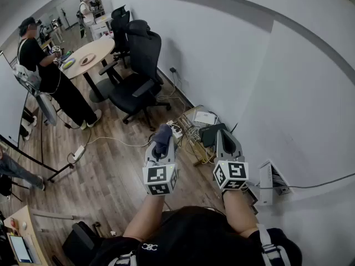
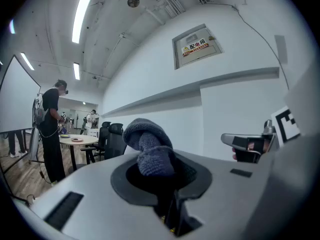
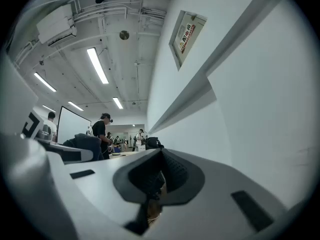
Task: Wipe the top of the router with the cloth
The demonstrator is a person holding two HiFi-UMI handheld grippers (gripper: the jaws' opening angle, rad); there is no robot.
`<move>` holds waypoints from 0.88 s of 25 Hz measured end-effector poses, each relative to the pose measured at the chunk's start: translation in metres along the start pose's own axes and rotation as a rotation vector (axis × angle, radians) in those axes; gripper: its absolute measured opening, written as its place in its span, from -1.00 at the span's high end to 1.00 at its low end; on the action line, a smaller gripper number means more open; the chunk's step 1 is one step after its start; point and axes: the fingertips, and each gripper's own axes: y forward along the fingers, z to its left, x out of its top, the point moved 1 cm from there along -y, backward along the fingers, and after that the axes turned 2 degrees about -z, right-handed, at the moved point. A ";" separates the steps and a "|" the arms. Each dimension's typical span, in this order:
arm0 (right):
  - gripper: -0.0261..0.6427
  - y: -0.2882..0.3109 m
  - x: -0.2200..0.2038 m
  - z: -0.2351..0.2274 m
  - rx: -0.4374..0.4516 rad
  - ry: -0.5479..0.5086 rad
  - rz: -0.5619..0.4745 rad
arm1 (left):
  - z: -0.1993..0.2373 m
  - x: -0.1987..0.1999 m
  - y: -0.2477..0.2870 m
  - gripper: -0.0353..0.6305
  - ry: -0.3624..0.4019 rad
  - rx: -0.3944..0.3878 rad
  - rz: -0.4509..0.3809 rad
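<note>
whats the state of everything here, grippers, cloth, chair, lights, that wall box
left gripper: shut on the cloth
cloth: bunched up, sticking out past the left jaws
right gripper: shut, nothing between its jaws
office chair: empty, nobody sitting in it
wall panel door: closed
ceiling light: on

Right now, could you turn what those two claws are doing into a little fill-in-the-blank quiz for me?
1. The left claw is shut on a dark knitted ____.
2. The right claw is shut and holds ____.
3. Far off, a person in black stands beside a round ____.

Missing words: cloth; nothing; table.
</note>
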 end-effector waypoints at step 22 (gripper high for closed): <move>0.92 0.014 -0.010 0.078 0.001 0.022 -0.004 | 0.063 -0.009 -0.021 0.71 -0.031 -0.048 0.005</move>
